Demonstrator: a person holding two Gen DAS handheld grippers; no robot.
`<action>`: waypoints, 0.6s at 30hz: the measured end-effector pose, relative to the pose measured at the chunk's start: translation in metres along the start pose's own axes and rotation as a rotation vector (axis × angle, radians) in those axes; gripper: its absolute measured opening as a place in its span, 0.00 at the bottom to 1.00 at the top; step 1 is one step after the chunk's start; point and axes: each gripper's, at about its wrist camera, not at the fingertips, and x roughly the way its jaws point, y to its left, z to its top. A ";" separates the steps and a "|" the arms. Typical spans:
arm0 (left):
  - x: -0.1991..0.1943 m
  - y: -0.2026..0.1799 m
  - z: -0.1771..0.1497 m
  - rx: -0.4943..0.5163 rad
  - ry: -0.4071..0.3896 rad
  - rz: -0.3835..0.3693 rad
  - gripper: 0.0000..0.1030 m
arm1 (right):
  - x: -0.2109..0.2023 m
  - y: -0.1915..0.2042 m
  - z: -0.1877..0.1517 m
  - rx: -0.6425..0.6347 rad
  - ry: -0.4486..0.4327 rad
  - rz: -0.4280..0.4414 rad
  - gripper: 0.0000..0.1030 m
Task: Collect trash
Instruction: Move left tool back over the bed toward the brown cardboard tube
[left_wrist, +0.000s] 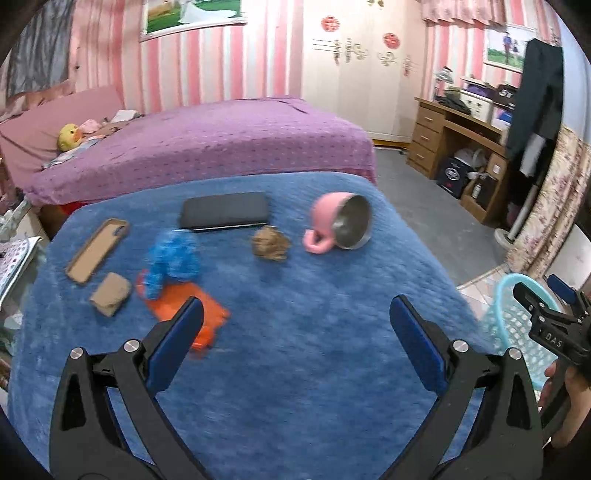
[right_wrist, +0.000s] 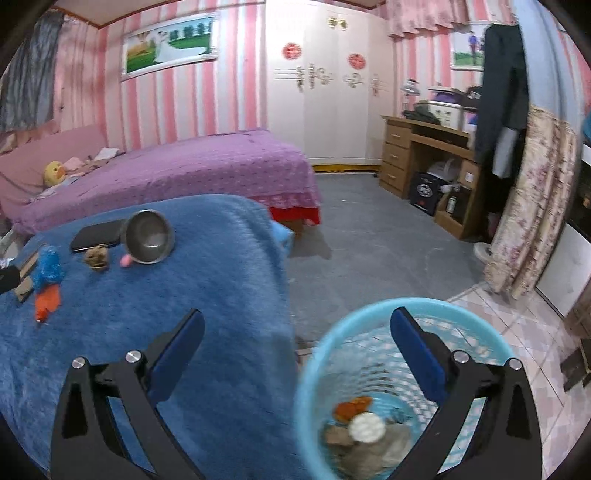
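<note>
I am holding my left gripper (left_wrist: 295, 321) spread, empty, over the blue blanket (left_wrist: 295, 369), where blue-orange wrappers (left_wrist: 173, 266) and a brown paper wad (left_wrist: 270, 243) are lying. My right gripper (right_wrist: 297, 332) is hovering spread above the trash-filled blue basket (right_wrist: 369, 306).

You can read one marking only: the white letters "DAS" on the black body of your right gripper (left_wrist: 554, 314), at the right edge of the left wrist view. The red wardrobe emblems (right_wrist: 291, 51) are too blurred to read.
</note>
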 end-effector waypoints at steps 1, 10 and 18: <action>0.001 0.011 0.000 -0.007 -0.003 0.012 0.95 | 0.003 0.013 0.002 -0.009 0.004 0.017 0.96; 0.017 0.097 0.003 -0.110 0.009 0.083 0.95 | 0.020 0.102 0.022 -0.060 0.011 0.122 0.96; 0.041 0.167 -0.011 -0.206 0.057 0.163 0.95 | 0.038 0.173 0.033 -0.110 0.009 0.190 0.96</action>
